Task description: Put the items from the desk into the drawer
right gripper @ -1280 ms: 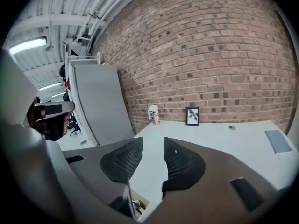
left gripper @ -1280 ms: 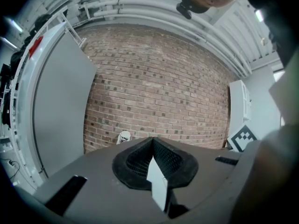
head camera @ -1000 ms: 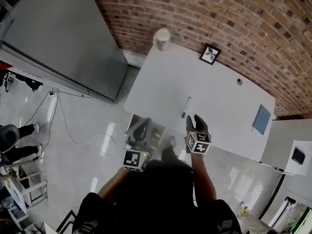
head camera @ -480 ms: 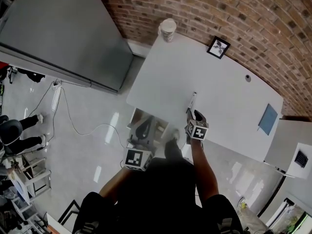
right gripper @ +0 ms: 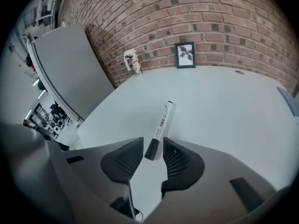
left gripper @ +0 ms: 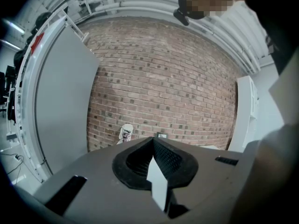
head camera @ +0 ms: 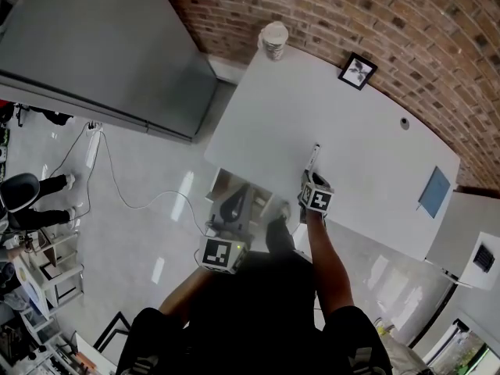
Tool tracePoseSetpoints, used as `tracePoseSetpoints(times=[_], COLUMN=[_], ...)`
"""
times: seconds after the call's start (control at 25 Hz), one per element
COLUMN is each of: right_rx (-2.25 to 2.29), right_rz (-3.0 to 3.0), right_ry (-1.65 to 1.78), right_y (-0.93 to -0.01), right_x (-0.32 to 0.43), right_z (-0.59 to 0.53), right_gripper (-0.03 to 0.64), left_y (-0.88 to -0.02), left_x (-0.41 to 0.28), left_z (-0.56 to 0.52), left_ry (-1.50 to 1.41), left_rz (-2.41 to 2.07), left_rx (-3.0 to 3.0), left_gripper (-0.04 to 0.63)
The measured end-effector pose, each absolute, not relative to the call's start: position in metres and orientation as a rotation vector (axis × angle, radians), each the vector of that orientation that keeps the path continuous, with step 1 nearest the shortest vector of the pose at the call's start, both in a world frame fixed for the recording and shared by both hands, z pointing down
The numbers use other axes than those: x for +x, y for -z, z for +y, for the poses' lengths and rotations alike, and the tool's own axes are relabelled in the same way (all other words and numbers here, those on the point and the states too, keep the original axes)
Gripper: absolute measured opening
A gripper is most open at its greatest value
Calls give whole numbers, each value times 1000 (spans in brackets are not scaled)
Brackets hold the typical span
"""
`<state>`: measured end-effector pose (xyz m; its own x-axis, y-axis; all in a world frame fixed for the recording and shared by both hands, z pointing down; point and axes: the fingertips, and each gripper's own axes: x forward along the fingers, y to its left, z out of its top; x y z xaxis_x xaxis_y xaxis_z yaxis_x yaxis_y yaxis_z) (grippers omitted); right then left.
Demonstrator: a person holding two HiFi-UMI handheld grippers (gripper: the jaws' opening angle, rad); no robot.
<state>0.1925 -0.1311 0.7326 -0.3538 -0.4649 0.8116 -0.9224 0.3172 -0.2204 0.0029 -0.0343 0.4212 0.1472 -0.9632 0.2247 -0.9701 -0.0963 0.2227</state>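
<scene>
Backdrop: brick wall [head camera: 406,22] behind our white desk [head camera: 367,123]; paper cup [head camera: 273,40] and framed picture [head camera: 358,70] stand at its far edge.
Marker [right gripper: 161,122]: flat on the desk near the front edge, dark cap towards us.
Right gripper [right gripper: 153,148]: we've got the jaws apart, straddling that cap end, pads not pressing.
Left gripper [left gripper: 153,141]: jaws closed together, empty, held off the desk's front.

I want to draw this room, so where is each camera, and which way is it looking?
Head view: on the person's head, looking steeply down at the desk; arms, left gripper and right gripper show.
Left gripper view: rides the left gripper, faces the brick wall; its shut jaws show.
Right gripper view: rides the right gripper, tilts down at the marker; its open jaws show.
Shared: all show the cup and frame.
</scene>
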Motion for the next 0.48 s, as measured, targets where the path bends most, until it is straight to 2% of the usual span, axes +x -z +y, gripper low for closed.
tracePoseSetpoints(times=[0.32, 0.4, 0.48], right_rx=[1184, 1194, 1197], right_rz=[-1869, -1856, -1861], right_ry=[-906, -877, -874], right_y=[-761, -762, -761], right_x=[195, 198, 199], right_z=[-129, -130, -131], right_gripper=[118, 66, 60], left_y=[-424, -423, -423], left_x=[0, -1, -1], left_z=[-35, -35, -35], left_ry=[-41, -43, -42], left_rz=[-1869, -1872, -1873], left_rx=[2113, 2115, 2113], left_gripper=[2, 2, 2])
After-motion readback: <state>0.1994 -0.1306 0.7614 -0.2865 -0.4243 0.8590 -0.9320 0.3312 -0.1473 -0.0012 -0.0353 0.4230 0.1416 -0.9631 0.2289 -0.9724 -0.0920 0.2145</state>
